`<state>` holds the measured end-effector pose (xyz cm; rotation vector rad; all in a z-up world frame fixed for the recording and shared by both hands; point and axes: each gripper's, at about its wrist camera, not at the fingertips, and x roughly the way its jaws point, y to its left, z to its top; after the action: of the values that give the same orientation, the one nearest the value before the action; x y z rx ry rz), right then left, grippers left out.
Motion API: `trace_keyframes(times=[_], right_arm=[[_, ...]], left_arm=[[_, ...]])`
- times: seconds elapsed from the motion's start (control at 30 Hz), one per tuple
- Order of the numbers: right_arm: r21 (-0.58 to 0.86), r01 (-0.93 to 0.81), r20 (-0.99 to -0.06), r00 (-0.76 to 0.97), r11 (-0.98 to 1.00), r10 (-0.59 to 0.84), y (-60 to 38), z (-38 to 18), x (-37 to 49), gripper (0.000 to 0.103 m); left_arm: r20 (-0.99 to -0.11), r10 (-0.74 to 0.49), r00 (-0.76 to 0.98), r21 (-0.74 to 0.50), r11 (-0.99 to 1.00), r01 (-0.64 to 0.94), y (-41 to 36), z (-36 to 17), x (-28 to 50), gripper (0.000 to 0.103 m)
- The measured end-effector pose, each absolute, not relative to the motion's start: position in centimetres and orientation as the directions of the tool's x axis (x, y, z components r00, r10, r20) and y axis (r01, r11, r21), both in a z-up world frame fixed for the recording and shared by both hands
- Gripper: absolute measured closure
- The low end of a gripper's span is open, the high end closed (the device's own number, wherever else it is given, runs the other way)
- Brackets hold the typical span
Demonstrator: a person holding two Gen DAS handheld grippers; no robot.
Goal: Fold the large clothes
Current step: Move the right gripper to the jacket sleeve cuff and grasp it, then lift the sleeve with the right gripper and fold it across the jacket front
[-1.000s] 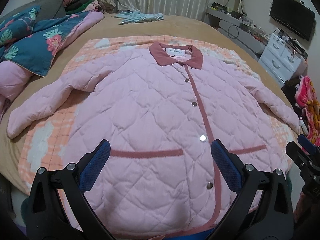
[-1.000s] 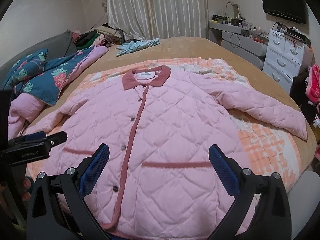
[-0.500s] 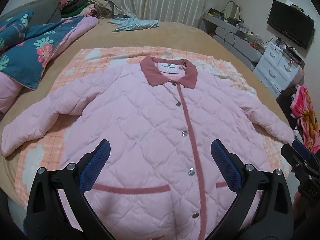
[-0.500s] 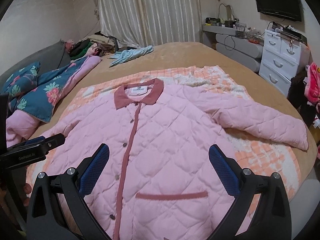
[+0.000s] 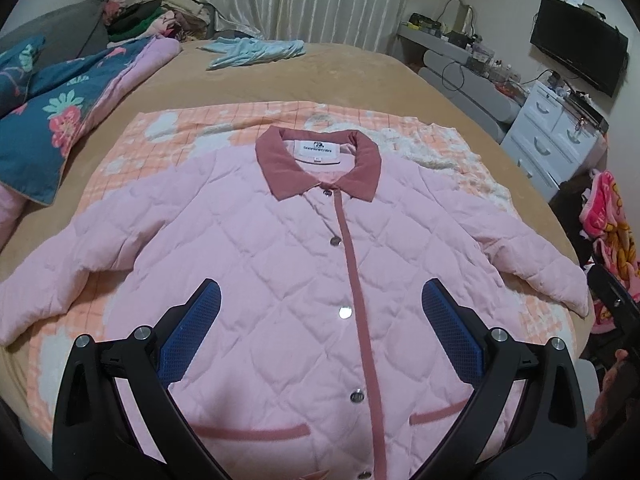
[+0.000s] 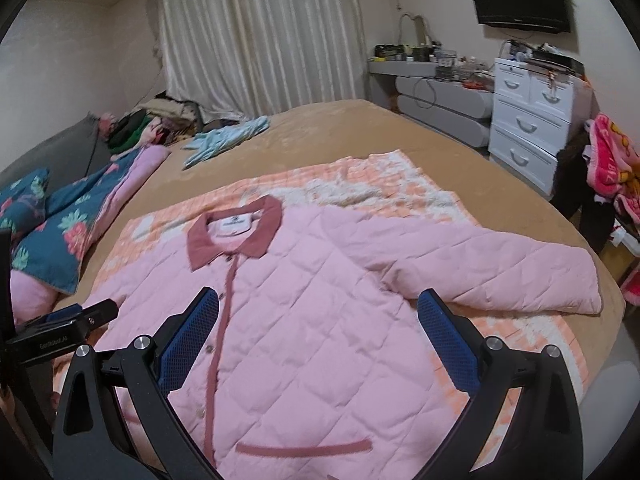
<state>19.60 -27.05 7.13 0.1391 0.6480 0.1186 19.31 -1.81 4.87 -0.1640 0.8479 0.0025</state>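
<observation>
A pink quilted jacket (image 5: 280, 264) (image 6: 320, 304) with a dusty-rose collar (image 5: 316, 168) lies flat and buttoned, front up, on an orange checked blanket (image 5: 132, 148). Both sleeves are spread out to the sides. My left gripper (image 5: 320, 332) hovers open above the lower front of the jacket, nothing between its blue pads. My right gripper (image 6: 318, 336) is also open and empty, held above the jacket's right half, near the armpit of the right sleeve (image 6: 520, 272). The left gripper's black tip (image 6: 68, 324) shows at the left edge of the right wrist view.
The bed (image 5: 360, 80) is covered in tan fabric. A floral teal quilt (image 5: 60, 120) lies at the left, a light blue garment (image 5: 252, 50) at the far end. White drawers (image 6: 532, 120) and a bright pink towel (image 6: 612, 160) stand beyond the bed's right edge.
Both grippers have risen and pulled back from the jacket, so the collar and sleeves sit lower and more of the room shows. Both stay open; the jacket has not moved.
</observation>
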Motion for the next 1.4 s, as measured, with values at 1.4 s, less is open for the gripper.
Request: trace_keyframes(times=[1.4], right_arm=[[0.308, 0.549, -0.771, 0.622, 0.777, -0.135, -51.6, -7.5, 28.0, 0.004]], left_arm=[[-0.864, -0.066, 0.5, -0.059, 0.998, 0.029, -12.2, -5.3, 31.2, 0.009]])
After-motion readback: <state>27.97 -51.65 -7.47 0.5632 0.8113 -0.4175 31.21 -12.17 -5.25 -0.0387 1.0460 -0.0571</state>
